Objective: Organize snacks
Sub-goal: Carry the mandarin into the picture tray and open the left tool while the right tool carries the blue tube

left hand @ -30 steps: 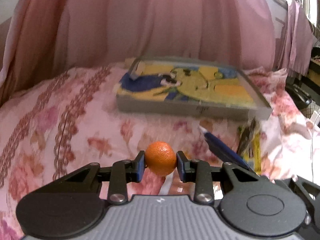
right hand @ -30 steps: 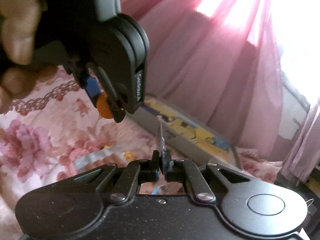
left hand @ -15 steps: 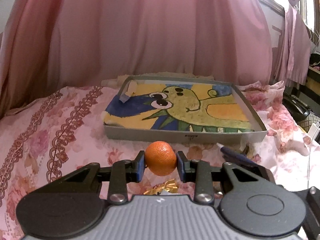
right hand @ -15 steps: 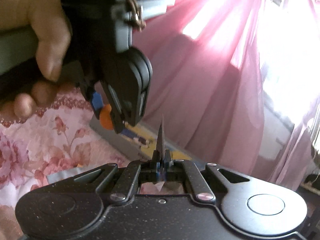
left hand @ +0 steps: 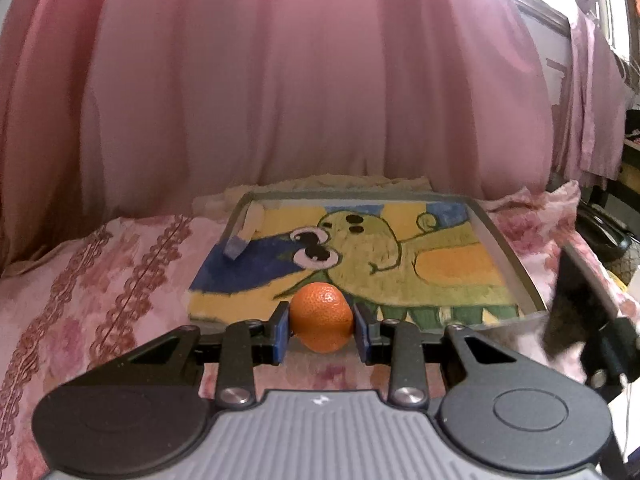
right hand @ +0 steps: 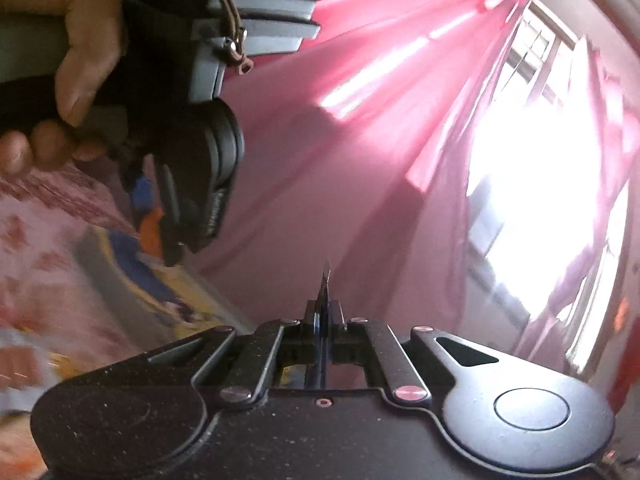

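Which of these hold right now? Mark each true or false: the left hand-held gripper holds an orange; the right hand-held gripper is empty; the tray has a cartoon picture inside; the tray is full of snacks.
1. The left hand-held gripper holds an orange. True.
2. The right hand-held gripper is empty. False: it is shut on a thin packet, seen edge-on.
3. The tray has a cartoon picture inside. True.
4. The tray is full of snacks. False: only one small wrapped item shows, at its far left corner.

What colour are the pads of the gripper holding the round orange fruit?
Blue pads, clearest in the left wrist view.
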